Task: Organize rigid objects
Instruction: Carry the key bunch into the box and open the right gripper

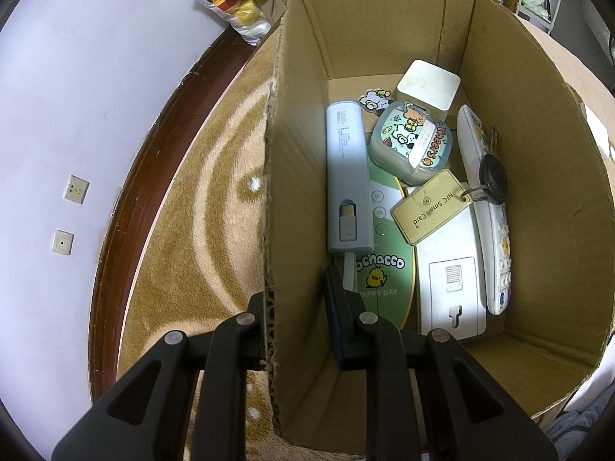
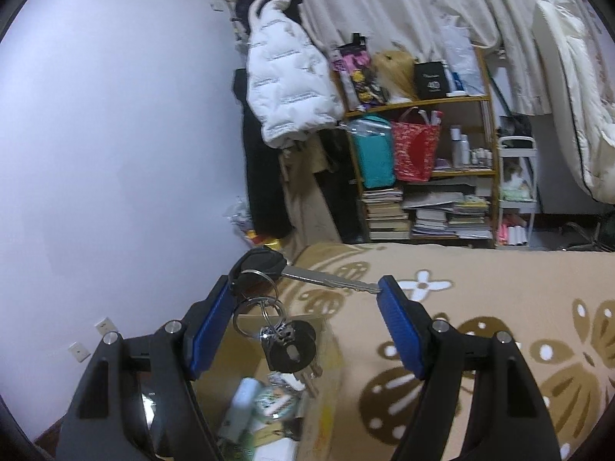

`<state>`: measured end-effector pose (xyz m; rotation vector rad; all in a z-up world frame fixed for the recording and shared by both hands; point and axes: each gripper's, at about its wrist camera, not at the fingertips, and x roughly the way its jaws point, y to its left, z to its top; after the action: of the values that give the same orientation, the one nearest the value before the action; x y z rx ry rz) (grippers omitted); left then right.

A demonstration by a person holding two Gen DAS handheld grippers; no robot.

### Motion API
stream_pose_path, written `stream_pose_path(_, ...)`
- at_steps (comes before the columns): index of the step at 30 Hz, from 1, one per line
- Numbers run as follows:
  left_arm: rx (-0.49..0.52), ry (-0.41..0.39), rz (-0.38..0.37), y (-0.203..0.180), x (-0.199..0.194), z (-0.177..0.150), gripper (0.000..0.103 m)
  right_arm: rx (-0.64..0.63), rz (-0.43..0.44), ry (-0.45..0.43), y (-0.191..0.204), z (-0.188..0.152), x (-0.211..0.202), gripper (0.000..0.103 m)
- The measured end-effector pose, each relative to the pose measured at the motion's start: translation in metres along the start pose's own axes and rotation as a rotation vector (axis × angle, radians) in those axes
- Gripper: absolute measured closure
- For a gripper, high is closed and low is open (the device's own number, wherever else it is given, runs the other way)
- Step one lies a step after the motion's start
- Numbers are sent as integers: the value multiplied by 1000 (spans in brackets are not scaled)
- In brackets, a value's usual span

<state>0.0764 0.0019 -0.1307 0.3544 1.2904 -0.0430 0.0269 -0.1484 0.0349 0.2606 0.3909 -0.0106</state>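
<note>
My left gripper (image 1: 294, 288) is shut on the left wall of an open cardboard box (image 1: 300, 153), one finger outside and one inside. In the box lie a pale blue power bank (image 1: 348, 176), a cartoon case (image 1: 409, 142), a white square tin (image 1: 428, 84), an NFC card tag (image 1: 430, 207), a white remote (image 1: 488, 211), a white flat device (image 1: 449, 269) and a green card (image 1: 384, 269). My right gripper (image 2: 305, 282) grips a black-headed key (image 2: 261, 261) lengthwise between its blue pads. More keys (image 2: 292, 349) dangle from its ring above the blurred box (image 2: 246, 384).
The box stands on a tan patterned rug (image 1: 215, 199) beside a white wall (image 1: 77, 96) with a dark wooden skirting. A plastic bag (image 1: 238, 11) lies behind it. A crowded shelf (image 2: 423, 153) and a hanging white jacket (image 2: 288, 80) stand farther back.
</note>
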Motion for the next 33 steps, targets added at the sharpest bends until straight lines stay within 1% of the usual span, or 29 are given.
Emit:
stream_pose_path(6, -13, 2, -11, 3, 1, -1, 84, -17, 67, 33, 23, -6, 1, 24)
stream_pose_path(10, -19, 2, -17, 5, 1, -2, 84, -45, 77, 65, 32, -15, 9, 24)
stream_pose_path(16, -45, 9, -51, 14, 1, -2, 84, -43, 61, 122, 23, -29, 22, 24)
stream_pose_path(24, -43, 10, -49, 14, 2, -1, 83, -24, 46, 231, 3, -55, 50, 24)
stream_pose_path(27, -48, 23, -57, 16, 5, 0, 83, -57, 21, 268, 3, -65, 58, 24)
stream_pose_path(33, -33, 27, -52, 13, 7, 1, 85, -96, 6, 308, 8, -76, 68, 24)
